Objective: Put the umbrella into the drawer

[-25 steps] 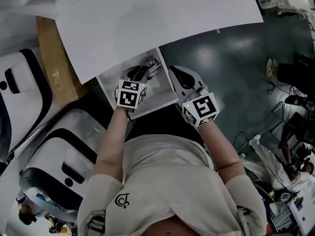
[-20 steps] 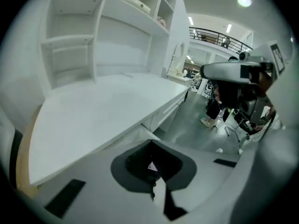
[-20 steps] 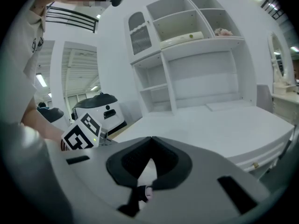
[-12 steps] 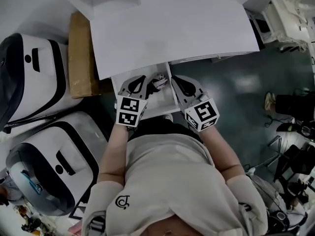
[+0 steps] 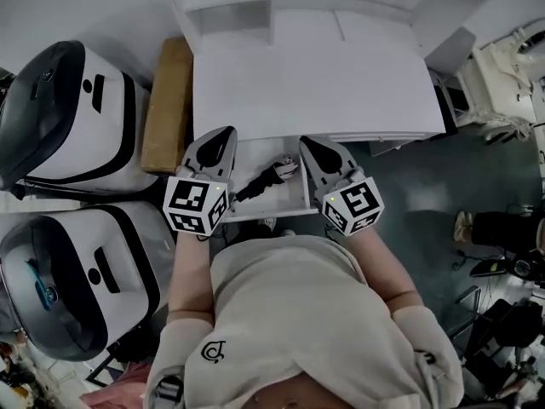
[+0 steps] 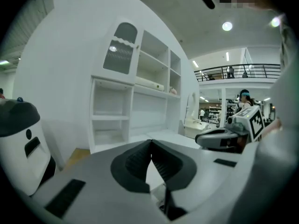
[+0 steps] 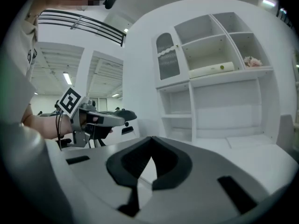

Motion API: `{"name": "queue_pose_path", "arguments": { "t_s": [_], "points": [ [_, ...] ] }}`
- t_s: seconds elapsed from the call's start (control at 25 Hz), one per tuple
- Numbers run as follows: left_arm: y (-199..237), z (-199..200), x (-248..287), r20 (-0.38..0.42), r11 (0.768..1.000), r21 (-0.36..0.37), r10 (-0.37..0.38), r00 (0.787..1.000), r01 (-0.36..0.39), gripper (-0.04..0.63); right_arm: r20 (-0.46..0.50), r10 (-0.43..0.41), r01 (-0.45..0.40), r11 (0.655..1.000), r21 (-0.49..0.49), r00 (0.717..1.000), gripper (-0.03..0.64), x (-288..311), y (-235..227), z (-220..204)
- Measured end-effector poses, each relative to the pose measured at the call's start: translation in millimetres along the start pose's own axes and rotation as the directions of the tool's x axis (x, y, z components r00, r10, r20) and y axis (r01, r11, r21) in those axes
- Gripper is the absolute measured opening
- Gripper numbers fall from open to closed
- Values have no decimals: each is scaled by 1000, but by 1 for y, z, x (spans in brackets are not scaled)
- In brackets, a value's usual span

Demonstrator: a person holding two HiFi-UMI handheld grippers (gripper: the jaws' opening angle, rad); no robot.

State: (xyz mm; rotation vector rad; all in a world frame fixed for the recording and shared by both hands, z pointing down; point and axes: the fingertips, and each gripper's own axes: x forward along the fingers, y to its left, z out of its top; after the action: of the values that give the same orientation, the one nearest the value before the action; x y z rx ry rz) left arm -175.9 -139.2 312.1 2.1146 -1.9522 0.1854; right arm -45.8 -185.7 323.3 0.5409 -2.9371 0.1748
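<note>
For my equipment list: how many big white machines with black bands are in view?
2. The upper white machine is at the head view's top left; the lower white machine is beside the person's left arm. Others may be hidden.

The left gripper (image 5: 221, 133) has drawn away from the umbrella (image 5: 268, 175) up to its ten o'clock, jaws now closed and empty; the right gripper (image 5: 308, 141) rose to its two o'clock.
</note>
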Motion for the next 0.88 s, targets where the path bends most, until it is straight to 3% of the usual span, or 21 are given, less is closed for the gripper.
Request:
{"name": "queue_pose_path", "arguments": {
  "t_s": [0.16, 0.36, 0.88],
  "points": [
    [13, 30, -28, 82, 997, 34, 68, 994, -71, 12, 48, 32, -31, 999, -38, 998, 6, 7, 6, 25],
    [25, 39, -50, 123, 992, 33, 118, 985, -123, 12, 111, 62, -51, 994, -95, 992, 6, 11, 18, 47],
    [12, 46, -53, 151, 993, 72, 80, 985, -92, 12, 136, 83, -61, 985, -162, 987, 4, 6, 29, 60]
  ]
}}
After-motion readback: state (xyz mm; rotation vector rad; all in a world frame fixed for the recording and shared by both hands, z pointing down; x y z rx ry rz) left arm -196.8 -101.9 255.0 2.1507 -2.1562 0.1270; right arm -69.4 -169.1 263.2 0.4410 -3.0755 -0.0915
